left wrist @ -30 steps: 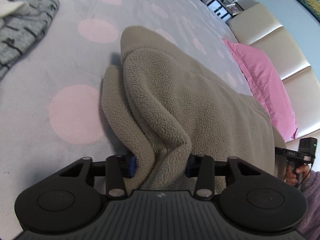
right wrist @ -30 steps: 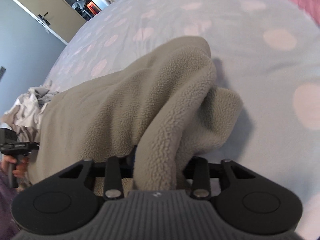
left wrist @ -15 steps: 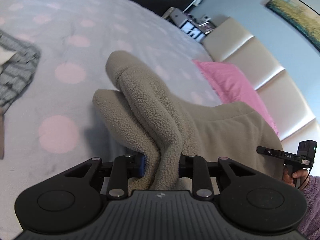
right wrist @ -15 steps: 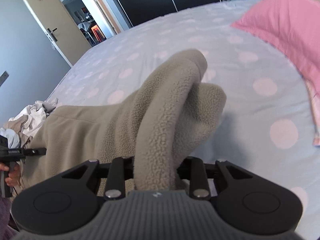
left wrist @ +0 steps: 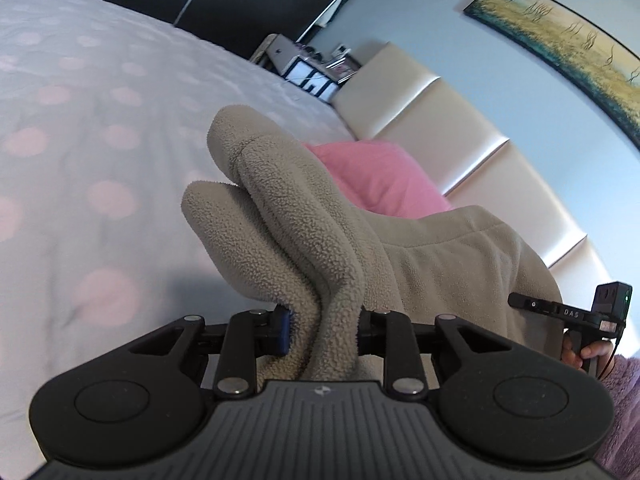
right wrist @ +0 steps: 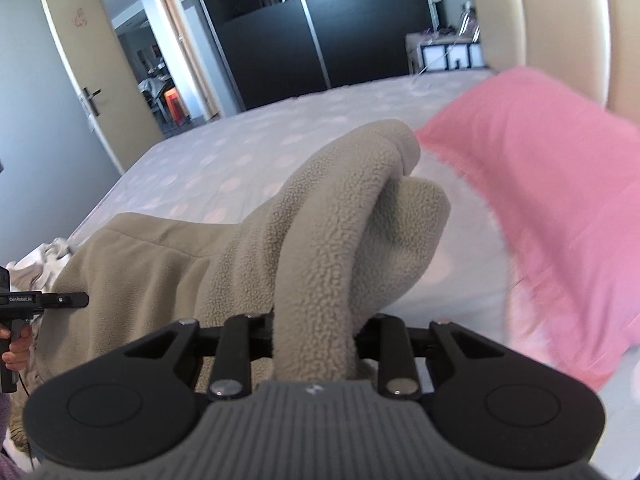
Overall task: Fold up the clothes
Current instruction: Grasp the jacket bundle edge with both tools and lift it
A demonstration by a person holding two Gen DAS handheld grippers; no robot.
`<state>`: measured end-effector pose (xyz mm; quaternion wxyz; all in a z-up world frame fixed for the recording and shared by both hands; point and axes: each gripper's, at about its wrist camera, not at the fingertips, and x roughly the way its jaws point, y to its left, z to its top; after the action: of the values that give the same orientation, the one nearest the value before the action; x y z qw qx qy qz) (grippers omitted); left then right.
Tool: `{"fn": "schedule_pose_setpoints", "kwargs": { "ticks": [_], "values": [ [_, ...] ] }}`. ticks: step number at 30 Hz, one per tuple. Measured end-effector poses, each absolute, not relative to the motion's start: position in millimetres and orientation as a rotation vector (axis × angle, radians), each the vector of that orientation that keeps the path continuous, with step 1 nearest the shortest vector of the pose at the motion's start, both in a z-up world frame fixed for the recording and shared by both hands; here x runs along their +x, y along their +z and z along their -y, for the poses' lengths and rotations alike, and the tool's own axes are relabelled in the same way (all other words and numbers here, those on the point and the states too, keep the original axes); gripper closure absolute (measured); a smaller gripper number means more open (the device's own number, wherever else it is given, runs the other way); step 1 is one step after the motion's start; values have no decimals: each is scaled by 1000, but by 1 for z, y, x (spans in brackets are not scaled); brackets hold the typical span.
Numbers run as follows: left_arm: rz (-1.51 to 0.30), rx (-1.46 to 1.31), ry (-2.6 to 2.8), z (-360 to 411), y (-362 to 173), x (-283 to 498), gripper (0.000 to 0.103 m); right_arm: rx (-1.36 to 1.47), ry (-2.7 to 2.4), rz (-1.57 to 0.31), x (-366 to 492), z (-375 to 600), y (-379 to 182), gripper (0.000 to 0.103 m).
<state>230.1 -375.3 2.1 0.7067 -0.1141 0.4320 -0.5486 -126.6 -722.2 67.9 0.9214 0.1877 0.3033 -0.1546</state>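
A beige fleece garment [left wrist: 304,232] hangs stretched between both grippers above the bed. My left gripper [left wrist: 322,330] is shut on a bunched fold of it, and the fleece bulges forward past the pads. My right gripper [right wrist: 314,334] is shut on the other end of the beige fleece garment [right wrist: 320,220], whose smooth seamed part sags to the left. Each wrist view shows the other gripper at its edge: the right gripper [left wrist: 568,312] with a hand on its handle, and the left gripper [right wrist: 44,300].
The bed [left wrist: 80,152] has a pale cover with pink dots. A pink pillow [right wrist: 552,208] lies by the cream padded headboard [left wrist: 460,128]. Crumpled light clothes [right wrist: 44,256] sit at the bed's left edge. A dark wardrobe [right wrist: 320,28], an open door [right wrist: 96,64] and a nightstand [left wrist: 312,72] stand beyond.
Both grippers have risen with the fleece, lifting it off the bed. The views tilted up, so the wall, headboard, wardrobe and door now show. The jaws squeezed the folds tighter.
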Motion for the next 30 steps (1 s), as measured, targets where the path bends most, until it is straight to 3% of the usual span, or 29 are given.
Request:
{"fn": "schedule_pose_setpoints", "kwargs": {
  "ticks": [6,15,30],
  "values": [
    [-932,-263,-1232,458,3,232,79,338,-372,-578,-132,789,87,74],
    [-936,-244,-1256,556,-28,230,79,315,-468,-549,-123,886,69,74],
    [-995,-167,-1166,586,-109,243,79,263,-624,-665,-53,949,-41,72]
  ]
}}
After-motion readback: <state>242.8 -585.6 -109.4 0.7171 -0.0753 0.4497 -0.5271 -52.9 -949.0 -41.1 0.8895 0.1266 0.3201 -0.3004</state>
